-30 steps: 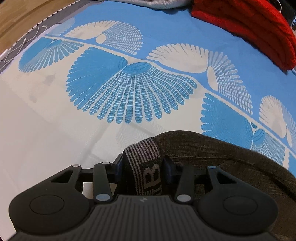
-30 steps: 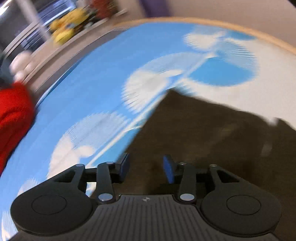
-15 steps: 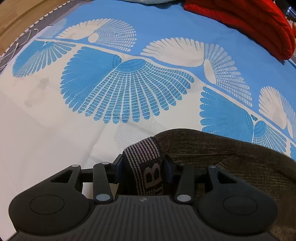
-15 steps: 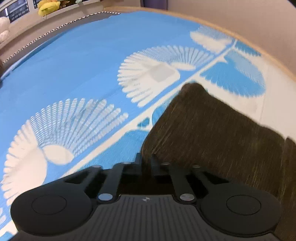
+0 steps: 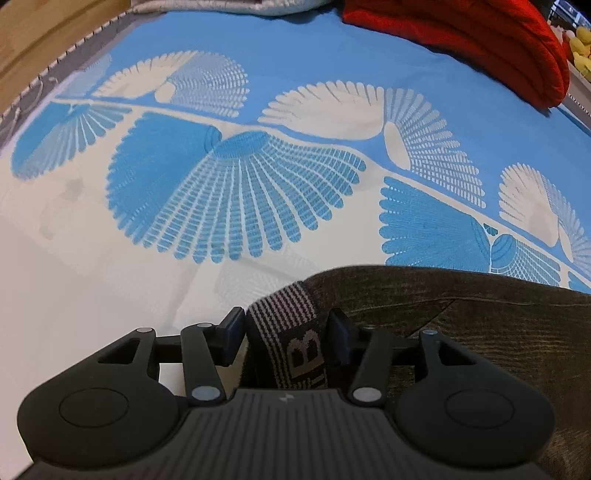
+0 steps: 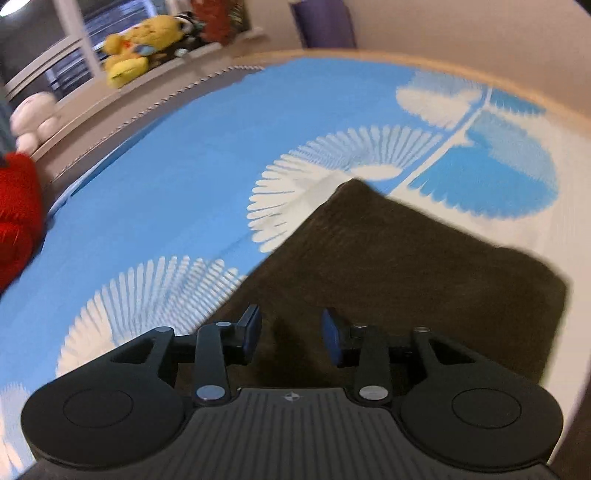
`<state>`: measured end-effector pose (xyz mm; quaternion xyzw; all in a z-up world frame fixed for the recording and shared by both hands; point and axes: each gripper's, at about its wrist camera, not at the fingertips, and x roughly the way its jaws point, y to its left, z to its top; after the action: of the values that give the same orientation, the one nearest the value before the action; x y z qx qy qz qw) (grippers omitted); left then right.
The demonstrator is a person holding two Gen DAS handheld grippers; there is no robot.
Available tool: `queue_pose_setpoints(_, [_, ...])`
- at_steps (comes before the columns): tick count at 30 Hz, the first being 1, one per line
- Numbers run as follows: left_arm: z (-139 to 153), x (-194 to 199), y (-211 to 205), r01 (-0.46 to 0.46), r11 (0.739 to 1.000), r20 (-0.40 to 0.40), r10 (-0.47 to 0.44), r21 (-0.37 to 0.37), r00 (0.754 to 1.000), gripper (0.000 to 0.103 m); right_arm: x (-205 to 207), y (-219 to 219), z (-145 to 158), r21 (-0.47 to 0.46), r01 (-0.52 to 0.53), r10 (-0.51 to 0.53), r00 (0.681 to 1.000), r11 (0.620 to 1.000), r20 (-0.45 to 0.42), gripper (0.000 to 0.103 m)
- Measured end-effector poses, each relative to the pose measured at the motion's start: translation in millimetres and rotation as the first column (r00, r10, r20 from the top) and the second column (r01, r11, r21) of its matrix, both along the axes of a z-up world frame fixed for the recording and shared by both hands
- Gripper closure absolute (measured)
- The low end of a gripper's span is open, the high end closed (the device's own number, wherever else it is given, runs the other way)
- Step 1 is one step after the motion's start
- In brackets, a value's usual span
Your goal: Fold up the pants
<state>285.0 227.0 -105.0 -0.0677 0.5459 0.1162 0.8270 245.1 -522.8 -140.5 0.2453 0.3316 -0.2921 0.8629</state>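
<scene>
Dark olive-brown pants [image 5: 461, 325] lie on a blue and white patterned sheet [image 5: 229, 192]. In the left wrist view my left gripper [image 5: 284, 332] is shut on the striped elastic waistband [image 5: 291, 332] with a letter B on it, at the pants' left corner. In the right wrist view the pants [image 6: 388, 266] spread flat ahead, one corner pointing away. My right gripper [image 6: 291, 332] is open just above the near part of the fabric, holding nothing. This view is blurred by motion.
A red knitted garment [image 5: 480, 40] lies at the far right of the bed, also at the left edge of the right wrist view [image 6: 14, 214]. A grey-white cloth [image 5: 221, 5] lies at the far edge. Plush toys [image 6: 136, 48] sit on a ledge beyond the bed.
My right gripper was shut on the pants' edge half a second ago and has opened and drawn back over the fabric. My left gripper still holds the waistband, almost unmoved.
</scene>
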Motion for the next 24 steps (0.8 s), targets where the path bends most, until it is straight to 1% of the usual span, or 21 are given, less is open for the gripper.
queue_pose_setpoints(3, [14,-2,-2,-0.003,1.000,0.023,0.002,0.021,1.000,0.048,-34,2,12,-0.050,-0.018,0.018,1.000,0.999,0.009,0.064])
queue_pose_setpoints(4, [20,-4,-2,-0.006,1.000,0.036,0.005,0.013,0.999,0.048,-45,1,14,-0.066,-0.020,0.020,1.000,0.998,0.002,0.064])
queue_pose_setpoints(5, [26,-6,-2,-0.009,1.000,0.052,0.009,0.000,0.999,0.048,-52,-4,13,-0.069,-0.016,0.015,1.000,0.997,-0.023,0.062])
queue_pose_setpoints(6, [32,-9,-3,-0.014,1.000,0.066,0.014,-0.013,0.998,0.048,-58,-13,9,-0.048,0.006,-0.010,0.997,0.999,-0.074,0.060])
queue_pose_setpoints(7, [39,-12,-5,-0.017,0.999,0.083,0.019,-0.028,0.996,0.048,-62,-24,2,0.004,0.044,-0.043,0.987,0.999,-0.152,0.060])
queue_pose_setpoints(8, [46,-16,-7,-0.019,0.999,0.103,0.023,-0.043,0.994,0.048,-69,-37,-5,0.083,0.087,-0.066,0.973,0.993,-0.222,0.062])
queue_pose_setpoints(9, [52,-20,-9,-0.019,0.998,0.122,0.026,-0.054,0.992,0.048,-80,-46,-7,0.160,0.104,-0.068,0.974,0.982,-0.217,0.063])
queue_pose_setpoints(10, [59,-25,-11,-0.016,0.998,0.144,0.024,-0.061,0.989,0.048,-91,-52,3,0.183,0.110,-0.076,0.980,0.977,-0.182,0.063])
queue_pose_setpoints(11, [64,-29,-14,-0.008,0.998,0.163,0.018,-0.062,0.987,0.048,-99,-52,16,0.150,0.119,-0.092,0.980,0.981,-0.174,0.061])
queue_pose_setpoints(12, [70,-35,-17,0.000,0.998,0.182,0.010,-0.056,0.983,0.048,-106,-48,32,0.097,0.104,-0.088,0.984,0.990,-0.157,0.060])
queue_pose_setpoints(14, [82,-51,-24,0.002,0.999,0.230,0.007,-0.039,0.973,0.049,-123,-37,62,0.030,0.015,-0.012,0.995,0.999,-0.101,0.061])
queue_pose_setpoints(16, [94,-67,-31,0.024,0.999,0.260,-0.012,-0.043,0.966,0.049,-143,-23,90,-0.002,-0.043,0.043,0.998,0.999,-0.039,0.061])
queue_pose_setpoints(18, [105,-83,-38,0.055,0.997,0.260,-0.040,-0.049,0.965,0.050,-164,-10,115,-0.011,-0.092,0.092,0.995,0.996,0.023,0.061])
queue_pose_setpoints(20, [116,-102,-44,0.094,0.995,0.269,-0.082,-0.034,0.960,0.054,-188,7,136,-0.029,-0.133,0.135,0.988,0.991,0.078,0.060])
queue_pose_setpoints(22, [122,-128,-46,0.131,0.991,0.269,-0.118,-0.032,0.956,0.055,-207,23,150,-0.044,-0.175,0.179,0.977,0.984,0.118,0.060])
queue_pose_setpoints(24, [120,-155,-44,0.157,0.986,0.252,-0.138,-0.058,0.958,0.055,-222,42,159,-0.060,-0.222,0.228,0.964,0.973,0.138,0.059])
